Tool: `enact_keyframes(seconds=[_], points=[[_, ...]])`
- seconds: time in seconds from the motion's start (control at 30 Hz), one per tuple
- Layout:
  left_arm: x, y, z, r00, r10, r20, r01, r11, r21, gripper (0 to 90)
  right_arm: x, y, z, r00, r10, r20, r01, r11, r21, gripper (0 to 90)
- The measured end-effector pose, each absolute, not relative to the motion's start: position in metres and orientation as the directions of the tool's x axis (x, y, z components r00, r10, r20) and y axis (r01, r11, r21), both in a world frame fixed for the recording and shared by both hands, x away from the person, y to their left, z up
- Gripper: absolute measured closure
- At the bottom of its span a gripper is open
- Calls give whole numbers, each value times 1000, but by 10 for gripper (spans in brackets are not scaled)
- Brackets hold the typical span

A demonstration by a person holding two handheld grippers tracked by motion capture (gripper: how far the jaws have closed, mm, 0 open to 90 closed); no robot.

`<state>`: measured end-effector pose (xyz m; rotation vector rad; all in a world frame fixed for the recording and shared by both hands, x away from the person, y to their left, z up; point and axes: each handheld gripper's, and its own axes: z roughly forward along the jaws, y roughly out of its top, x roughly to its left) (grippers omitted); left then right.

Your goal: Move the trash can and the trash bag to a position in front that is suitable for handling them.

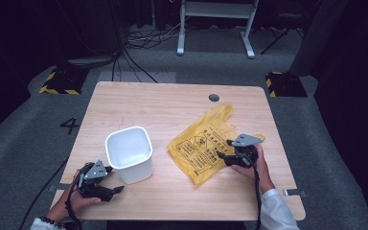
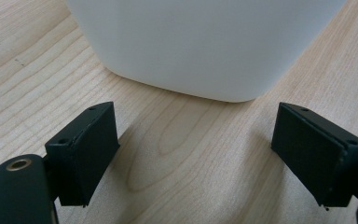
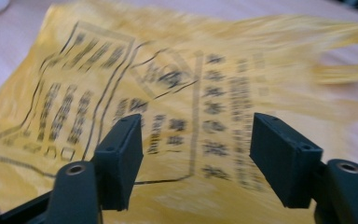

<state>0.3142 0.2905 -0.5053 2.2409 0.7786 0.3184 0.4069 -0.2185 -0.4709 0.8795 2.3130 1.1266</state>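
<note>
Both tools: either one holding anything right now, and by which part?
Nothing held. Left tool is open, short of the white bin. Right tool is open over the yellow bag, jaws not closed on it.

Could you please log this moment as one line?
left gripper: open, facing bin | right gripper: open, over yellow bag

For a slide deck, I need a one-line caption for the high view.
Person's left gripper open beside white bin, right gripper open over yellow bag on wooden table.
</note>
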Motion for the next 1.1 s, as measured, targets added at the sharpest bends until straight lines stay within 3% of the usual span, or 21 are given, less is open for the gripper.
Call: enact_keyframes(seconds=[0.17,0.23,0.3,0.4,0.53,0.83,0.97,1.1], points=[[314,290,-505,783,622,-8,441,-546,712,144,387,-230,-449,-483,876,-13,489,281,826,336],[314,290,-505,783,621,-7,440,-547,712,144,379,-230,-452,-437,897,64,534,201,821,377],[314,290,-505,782,623,-3,439,-548,712,144,373,-226,-459,-411,910,56,573,210,792,383],[314,290,-505,782,623,-3,439,-547,712,144,371,-227,-468,-384,916,115,618,162,769,392],[314,290,-505,781,625,-3,440,-546,713,144,380,-230,-478,-345,924,162,663,118,739,332],[315,290,-505,781,624,0,439,-549,711,144,412,-226,-491,-329,934,141,666,123,735,200],[314,290,-505,781,625,-1,439,-548,712,144,420,-225,-486,-346,921,181,638,89,765,270],[315,290,-505,781,624,-1,439,-549,711,144,417,-227,-478,-328,926,185,617,62,784,241]])
